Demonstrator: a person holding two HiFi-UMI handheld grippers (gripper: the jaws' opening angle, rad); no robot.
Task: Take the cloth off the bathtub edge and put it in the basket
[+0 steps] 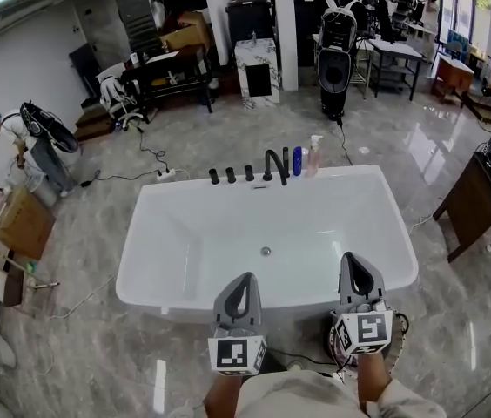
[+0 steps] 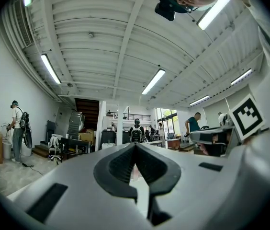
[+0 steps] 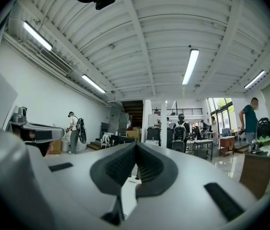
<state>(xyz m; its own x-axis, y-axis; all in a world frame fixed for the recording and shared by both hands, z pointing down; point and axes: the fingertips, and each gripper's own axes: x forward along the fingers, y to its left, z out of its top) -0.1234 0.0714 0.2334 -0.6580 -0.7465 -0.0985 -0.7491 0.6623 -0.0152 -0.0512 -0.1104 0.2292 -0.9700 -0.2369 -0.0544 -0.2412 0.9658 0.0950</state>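
Note:
A white bathtub (image 1: 141, 233) fills the middle of the head view. No cloth shows on its rim in any view. Both grippers hang over the tub's near edge and point forward. My left gripper (image 1: 244, 279) is shut, its tips meeting with nothing between them (image 2: 135, 145). My right gripper (image 1: 354, 259) is shut and empty as well (image 3: 136, 144). A round, dark-rimmed thing (image 1: 395, 333) shows partly behind the right gripper, low by the floor; I cannot tell whether it is the basket.
A black faucet (image 1: 274, 162), three black knobs (image 1: 231, 174) and two bottles (image 1: 306, 158) stand on the tub's far rim. A brown table (image 1: 472, 203) is at the right, a cardboard box (image 1: 19, 220) at the left. A power strip with cable (image 1: 165, 174) lies behind the tub. People stand at the left and back.

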